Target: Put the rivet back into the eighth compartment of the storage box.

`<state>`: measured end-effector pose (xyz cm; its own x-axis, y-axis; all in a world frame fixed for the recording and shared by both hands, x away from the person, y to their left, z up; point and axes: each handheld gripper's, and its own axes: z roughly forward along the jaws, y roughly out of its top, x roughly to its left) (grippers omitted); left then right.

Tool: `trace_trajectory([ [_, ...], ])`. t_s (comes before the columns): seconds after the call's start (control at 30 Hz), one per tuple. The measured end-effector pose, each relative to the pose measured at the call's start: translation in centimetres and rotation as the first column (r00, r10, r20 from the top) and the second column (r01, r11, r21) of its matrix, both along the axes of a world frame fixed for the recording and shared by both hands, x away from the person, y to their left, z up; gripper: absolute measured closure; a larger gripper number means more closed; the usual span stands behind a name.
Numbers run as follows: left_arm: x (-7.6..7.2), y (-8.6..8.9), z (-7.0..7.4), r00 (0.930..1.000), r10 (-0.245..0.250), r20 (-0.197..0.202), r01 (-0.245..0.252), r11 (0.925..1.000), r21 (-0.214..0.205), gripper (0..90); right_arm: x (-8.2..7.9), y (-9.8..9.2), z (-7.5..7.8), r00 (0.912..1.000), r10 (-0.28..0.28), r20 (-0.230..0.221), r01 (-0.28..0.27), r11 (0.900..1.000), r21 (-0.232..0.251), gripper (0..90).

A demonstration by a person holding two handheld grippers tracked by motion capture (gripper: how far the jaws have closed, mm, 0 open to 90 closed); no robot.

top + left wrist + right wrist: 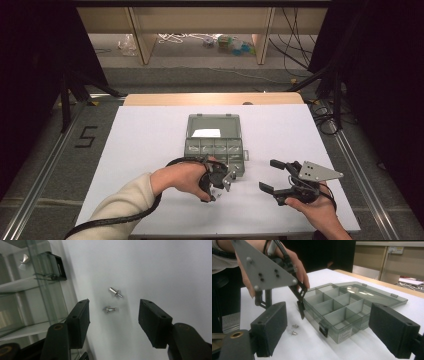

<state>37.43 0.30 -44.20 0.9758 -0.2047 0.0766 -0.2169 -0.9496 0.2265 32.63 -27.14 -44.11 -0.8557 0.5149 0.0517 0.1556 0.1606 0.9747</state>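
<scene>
Left gripper view gives us what the high view hides: two small rivets (109, 309) on the white surface (162, 270), between our left tool's (113, 317) half-open, empty jaws, beside the compartment box (30, 302). Our right tool (272, 176) hovers wide open, empty.

White-covered table (150, 140), grey floor (45, 165), wooden shelving (200, 22), dark surroundings

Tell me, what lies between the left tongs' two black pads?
One small silver rivet on bare white table, untouched, a second rivet just beyond, per the left gripper view.
</scene>
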Motion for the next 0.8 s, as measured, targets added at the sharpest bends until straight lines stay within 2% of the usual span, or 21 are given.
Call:
trace_trajectory([
  [0.03,-0.1,0.0,-0.2,0.9999,0.014,-0.01,-0.014,0.9999,-0.008,44.3,0.0,0.0,0.0,1.0,0.0,0.0,0.0,1.0,0.0,16.2],
  [0.07,0.2,0.0,-0.2,1.0,-0.009,-0.003,0.009,0.9998,0.019,45.1,0.0,0.0,0.0,1.0,0.001,-0.001,-0.001,1.0,0.0,16.2],
  [0.1,0.1,0.0,-0.5,0.9997,0.015,-0.019,-0.015,0.9999,0.0,46.0,0.0,-0.1,0.0,1.0,0.003,-0.004,-0.003,1.0,-0.008,16.2],
  [0.13,0.3,0.0,-0.5,1.0,-0.006,-0.006,0.006,0.9997,0.022,46.6,0.0,-0.1,0.0,1.0,0.003,-0.004,-0.003,1.0,-0.009,16.2],
  [0.17,0.2,0.0,-0.7,0.9997,0.016,-0.02,-0.016,0.9999,0.004,47.1,0.0,0.0,0.0,1.0,0.002,-0.002,-0.002,1.0,-0.007,16.2],
  [0.33,0.4,-0.2,-1.1,0.9991,0.023,-0.035,-0.022,0.9997,0.012,51.0,0.0,0.0,0.0,1.0,0.003,-0.006,-0.003,1.0,-0.007,16.2],
  [0.37,0.6,-0.2,-1.0,0.9997,0.0,-0.026,0.001,0.9993,0.038,51.6,0.0,0.0,0.0,1.0,0.004,-0.007,-0.004,1.0,-0.009,16.2],
  [0.4,0.6,-0.3,-1.1,0.9995,0.002,-0.031,0.0,0.9992,0.04,52.4,0.0,0.0,0.0,1.0,0.004,-0.007,-0.004,1.0,-0.009,16.2],
  [0.43,0.5,-0.2,-1.3,0.9986,0.023,-0.047,-0.022,0.9994,0.025,53.4,0.0,-0.1,0.0,1.0,0.004,-0.008,-0.004,1.0,-0.009,16.2],
  [0.5,0.6,-0.3,-1.4,0.9982,0.026,-0.053,-0.025,0.9992,0.032,55.6,-0.1,-0.1,0.1,1.0,-0.005,-0.008,0.005,0.9998,-0.02,16.2],
  [0.53,0.6,-0.3,-1.4,0.9979,0.027,-0.059,-0.025,0.999,0.037,56.8,0.0,-0.1,0.0,1.0,0.004,-0.004,-0.004,1.0,-0.009,16.2],
  [0.6,0.7,-0.3,-1.5,0.9974,0.028,-0.066,-0.025,0.9987,0.044,59.0,-0.1,-0.1,0.1,1.0,0.0,-0.009,0.0,0.9999,-0.017,16.2],
  [0.63,0.7,-0.3,-1.5,0.9973,0.027,-0.068,-0.023,0.9986,0.047,60.0,0.0,0.0,0.0,1.0,0.002,-0.001,-0.002,1.0,0.001,16.2],
  [0.7,0.8,-0.4,-1.5,0.9968,0.023,-0.077,-0.019,0.9985,0.051,60.8,0.0,-0.1,0.0,1.0,0.005,-0.006,-0.005,0.9999,-0.009,16.2],
  [0.73,0.9,-0.5,-1.4,0.9979,0.0,-0.065,0.005,0.9974,0.072,61.1,0.0,-0.1,0.0,1.0,0.005,-0.004,-0.005,0.9999,-0.009,16.2],
  [0.77,0.8,-0.5,-1.5,0.9967,0.021,-0.078,-0.017,0.9983,0.055,61.7,0.0,0.0,0.0,1.0,0.005,-0.005,-0.005,1.0,-0.009,16.2],
  [0.8,0.9,-0.5,-1.5,0.9967,0.021,-0.078,-0.016,0.9982,0.057,62.3,0.0,0.0,0.0,1.0,0.005,-0.007,-0.005,0.9999,-0.009,16.2],
])
